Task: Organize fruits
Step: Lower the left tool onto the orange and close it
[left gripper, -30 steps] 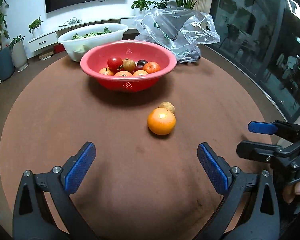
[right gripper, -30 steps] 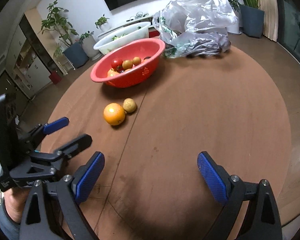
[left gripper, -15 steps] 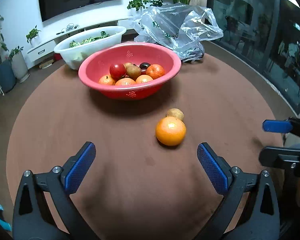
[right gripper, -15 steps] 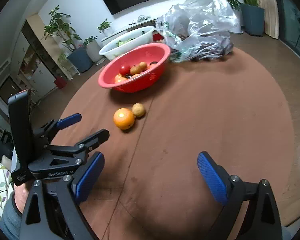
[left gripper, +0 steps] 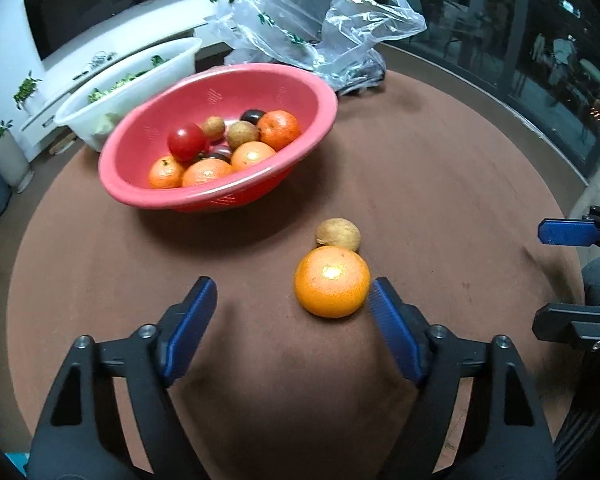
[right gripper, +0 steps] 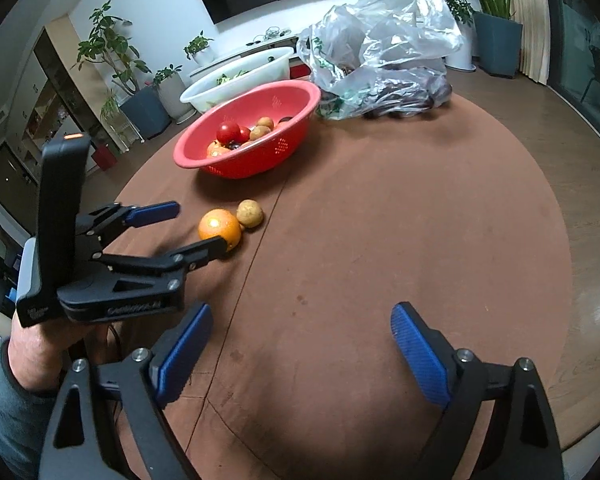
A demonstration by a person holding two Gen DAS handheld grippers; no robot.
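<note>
Left gripper point(left gripper: 292, 312) spread beside orange point(left gripper: 332, 282); right gripper point(right gripper: 300, 344) spread, idle. Orange: round, firm, rolls easily; clamp across its middle.

Lit from overhead by warm indoor light, moderately bright. Strong fisheye bending in both views, with black corners and the round table point(left gripper: 440, 184) bowed at its rim. A white glare spot on top of the orange point(left gripper: 332, 282), smaller ones on the fruit in the red bowl point(left gripper: 320, 92). Soft shadows under the bowl and beside the orange, plus a broad dark patch on the table below the left gripper point(left gripper: 292, 316). Bright reflections on the plastic bag point(right gripper: 384, 40) and on the wooden floor point(right gripper: 596, 320) at far right. Slight motion smear along the bowl's rim in the left view; dark window glass point(left gripper: 540, 40) with faint reflected lights.
</note>
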